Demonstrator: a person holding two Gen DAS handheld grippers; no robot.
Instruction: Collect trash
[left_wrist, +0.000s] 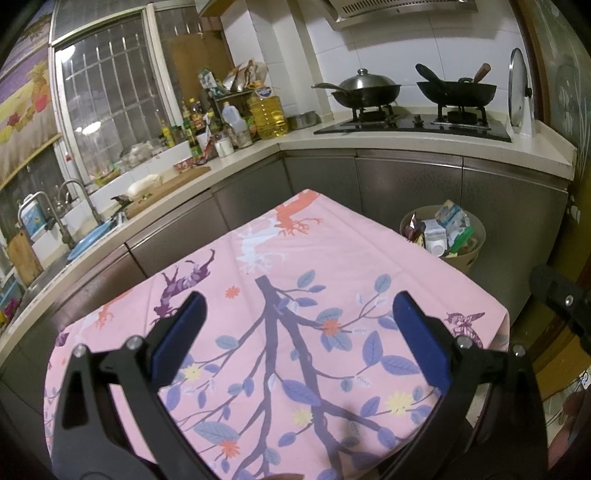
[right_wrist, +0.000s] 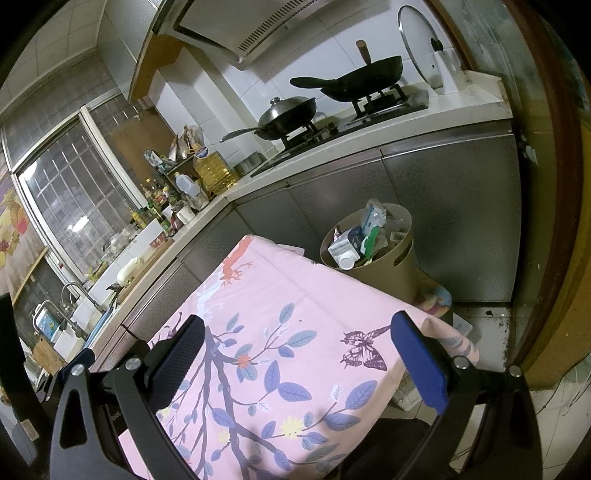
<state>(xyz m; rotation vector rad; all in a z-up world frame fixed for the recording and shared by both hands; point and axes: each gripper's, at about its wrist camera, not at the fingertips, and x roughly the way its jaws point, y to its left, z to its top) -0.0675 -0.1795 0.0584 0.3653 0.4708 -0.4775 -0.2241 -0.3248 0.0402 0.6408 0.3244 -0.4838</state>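
Overhead, both claws, left claw (left_wrist: 295, 321) and right claw (right_wrist: 297, 345), hang released, empty, above the pink-clothed worktop (left_wrist: 332, 251); full trash bin (left_wrist: 443, 236) just beyond its far corner.

A round beige trash bin (left_wrist: 469, 254) (right_wrist: 391, 273) stands upright on the floor, just past the far right corner of my table and in front of the grey kitchen cabinets. It has a slot handle cut into its side wall. It is filled to the brim with trash (left_wrist: 441, 230) (right_wrist: 364, 236): a white carton lying tilted with its round cap facing out, a green-and-white wrapper, clear plastic packaging, and a blue-and-white pack standing highest, poking above the rim.
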